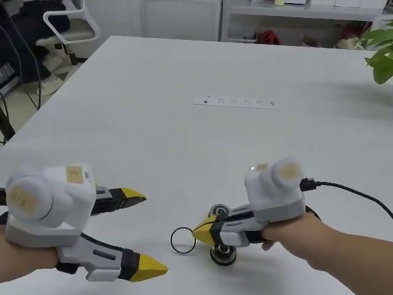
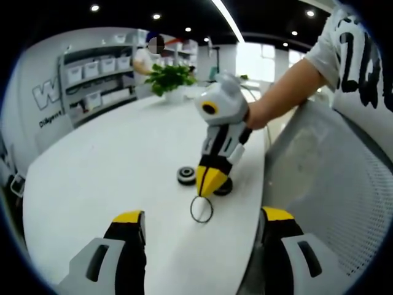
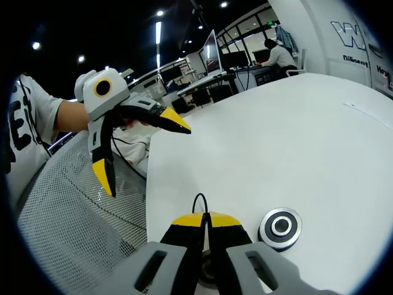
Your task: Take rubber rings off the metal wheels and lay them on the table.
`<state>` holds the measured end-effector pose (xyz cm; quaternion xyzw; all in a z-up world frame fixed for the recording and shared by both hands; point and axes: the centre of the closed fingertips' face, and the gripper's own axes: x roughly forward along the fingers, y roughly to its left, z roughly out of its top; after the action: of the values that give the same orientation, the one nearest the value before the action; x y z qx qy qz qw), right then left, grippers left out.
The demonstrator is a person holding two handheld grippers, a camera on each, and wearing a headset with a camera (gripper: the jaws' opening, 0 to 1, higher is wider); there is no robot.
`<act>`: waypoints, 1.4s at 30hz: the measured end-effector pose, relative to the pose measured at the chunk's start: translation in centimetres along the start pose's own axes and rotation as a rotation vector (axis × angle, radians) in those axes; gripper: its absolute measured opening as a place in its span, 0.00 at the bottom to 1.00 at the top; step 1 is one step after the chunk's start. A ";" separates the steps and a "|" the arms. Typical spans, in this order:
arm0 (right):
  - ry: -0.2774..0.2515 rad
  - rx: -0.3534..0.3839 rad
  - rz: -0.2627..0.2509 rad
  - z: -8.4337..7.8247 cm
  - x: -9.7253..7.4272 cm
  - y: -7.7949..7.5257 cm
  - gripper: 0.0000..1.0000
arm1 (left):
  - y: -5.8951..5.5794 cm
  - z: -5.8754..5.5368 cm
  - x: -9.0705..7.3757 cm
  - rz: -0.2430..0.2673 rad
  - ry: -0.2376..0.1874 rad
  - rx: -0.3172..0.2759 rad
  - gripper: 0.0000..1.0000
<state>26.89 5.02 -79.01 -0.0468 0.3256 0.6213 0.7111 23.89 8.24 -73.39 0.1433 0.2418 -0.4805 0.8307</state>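
My right gripper is shut on the edge of a thin black rubber ring, which hangs just over the white table. The ring pokes out from between the right gripper's yellow tips. One metal wheel lies behind those jaws and another under them. A wheel lies to the right of the jaws. My left gripper stands wide open, left of the ring and holding nothing. From the left gripper I see the ring, both wheels and the right gripper.
A white power strip lies flat mid-table. A green plant stands at the far right edge, and a chair beyond the far left corner. A black cable trails from the right gripper. The table's near edge runs close under both grippers.
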 end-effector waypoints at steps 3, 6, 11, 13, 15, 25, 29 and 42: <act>-0.001 -0.008 0.000 0.0 0.1 0.1 0.00 | -0.1 0.1 0.0 -0.002 0.001 0.000 0.77; 0.001 -0.012 -0.004 0.0 0.1 0.0 0.01 | -0.2 0.2 0.0 0.000 0.000 0.000 0.77; -0.003 -0.013 -0.014 0.1 0.1 -0.2 0.07 | -0.2 0.3 -0.1 0.001 -0.001 -0.002 0.77; -0.008 -0.015 -0.016 0.2 0.0 -0.2 0.09 | -0.1 0.2 -0.1 0.001 0.000 -0.002 0.77; -0.012 -0.016 -0.015 0.3 -0.1 -0.2 0.11 | -0.1 0.2 -0.1 0.001 0.001 -0.003 0.77; -0.039 -0.038 -0.007 1.2 -0.6 0.2 0.17 | -0.2 0.2 0.0 -0.008 0.004 0.001 0.77; -0.054 -0.045 -0.006 1.6 -1.2 0.2 0.18 | -0.1 0.3 0.1 -0.009 0.004 0.005 0.77; -0.117 -0.053 -0.030 2.9 -3.7 -0.4 0.24 | 0.4 1.5 0.6 -0.008 -0.011 0.031 0.75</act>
<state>28.38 3.09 -74.94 -0.0340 0.2661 0.6208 0.7366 24.91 7.27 -72.48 0.1525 0.2302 -0.4884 0.8278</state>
